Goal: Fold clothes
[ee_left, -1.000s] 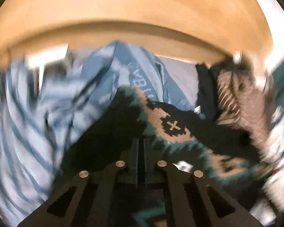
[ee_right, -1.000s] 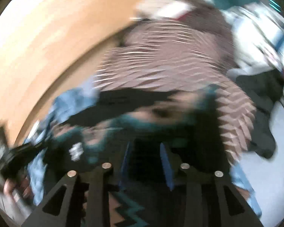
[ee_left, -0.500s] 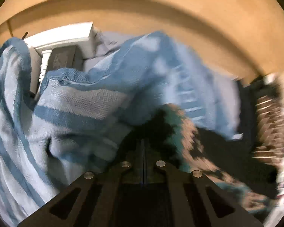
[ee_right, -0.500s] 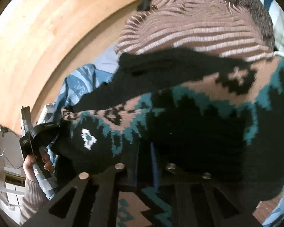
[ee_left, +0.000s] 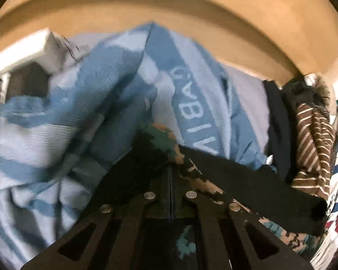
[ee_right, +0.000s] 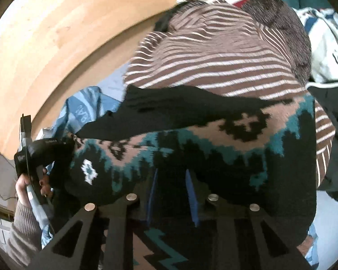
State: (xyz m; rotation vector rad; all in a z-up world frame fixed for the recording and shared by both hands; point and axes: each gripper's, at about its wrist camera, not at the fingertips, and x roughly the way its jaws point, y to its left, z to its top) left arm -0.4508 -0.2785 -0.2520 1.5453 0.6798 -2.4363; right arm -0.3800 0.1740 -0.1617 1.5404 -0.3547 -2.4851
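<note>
between the two grippers a dark patterned sweater hangs stretched, black with teal and tan bands, its long axis running side to side from the left gripper across to the right gripper. at the left end the two fingers are pressed together with only a thin seam showing, and the sweater's knit edge is pinched in there, bunched up over the tips. at the right end the blue-edged fingers stand a little apart with the sweater draped thick over them; whether they actually clamp the cloth i cannot tell, since the fabric hides the tips. in the right wrist view the sweater's upper black edge slopes up from the left gripper body, held by a hand in a ribbed sleeve, towards the right. room is tight: a blue and white striped cloth with lettering is heaped right against the left gripper, touching the sweater's edge, and a brown striped garment mounds up just behind the sweater on the right. a white printed garment lies beyond that at the far right. behind everything runs a curved wooden board, closing off the far side; a pale sheet shows at lower right.
</note>
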